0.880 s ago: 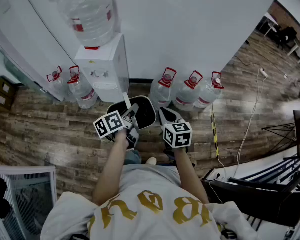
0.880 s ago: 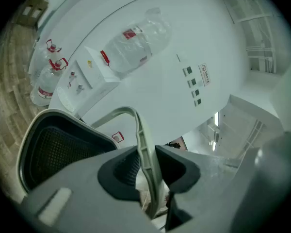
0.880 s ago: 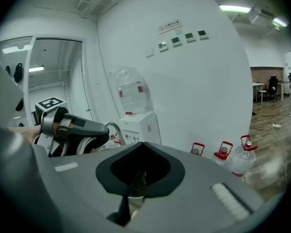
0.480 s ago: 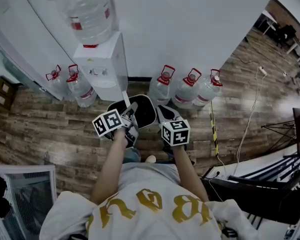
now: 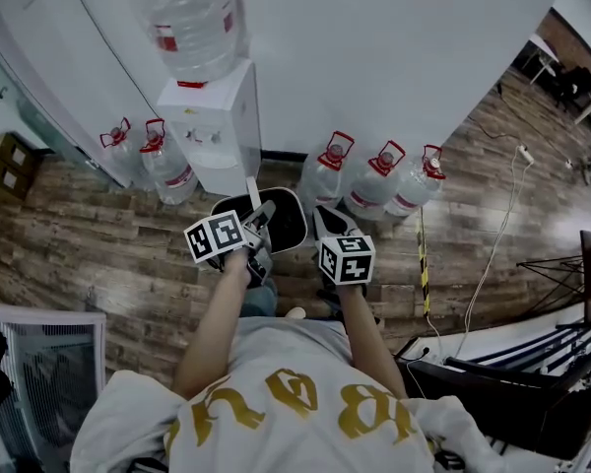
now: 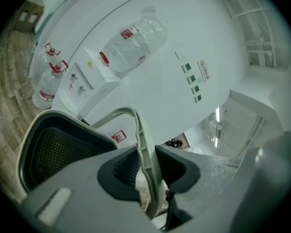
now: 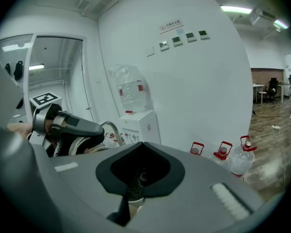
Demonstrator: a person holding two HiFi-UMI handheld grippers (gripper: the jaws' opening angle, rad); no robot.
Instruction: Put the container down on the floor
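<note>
Overhead: the head view shows the container [image 5: 284, 222], a dark bin with a pale rim, in front of the person between the two grippers and just in front of the water dispenser [image 5: 212, 131].
Container base: hidden in every view, so I cannot tell whether it touches the wood floor [image 5: 89, 254].
Left gripper [image 5: 262, 215]: its own view shows its jaws [image 6: 148, 166] closed tight on the pale handle [image 6: 141, 142], which arches up from the container's rim [image 6: 36, 127]; the mesh inner wall shows just to the left.
Right gripper [image 5: 321, 223]: in its own view the jaws [image 7: 136, 191] are pressed almost together, pinching a thin strip of mesh with a pale edge below it, apparently the container's wall.
Only in the head view: three red-capped bottles [image 5: 374, 177] stand along the wall to the right of the dispenser, two more [image 5: 143, 156] stand to its left, and a white cable [image 5: 492, 227] trails over the floor.
Only in the right gripper view: the left gripper [image 7: 68, 125] seen from the side with the handle [image 7: 111, 128] curving at its tip, and a row of small wall panels [image 7: 182, 39] high above the dispenser.
</note>
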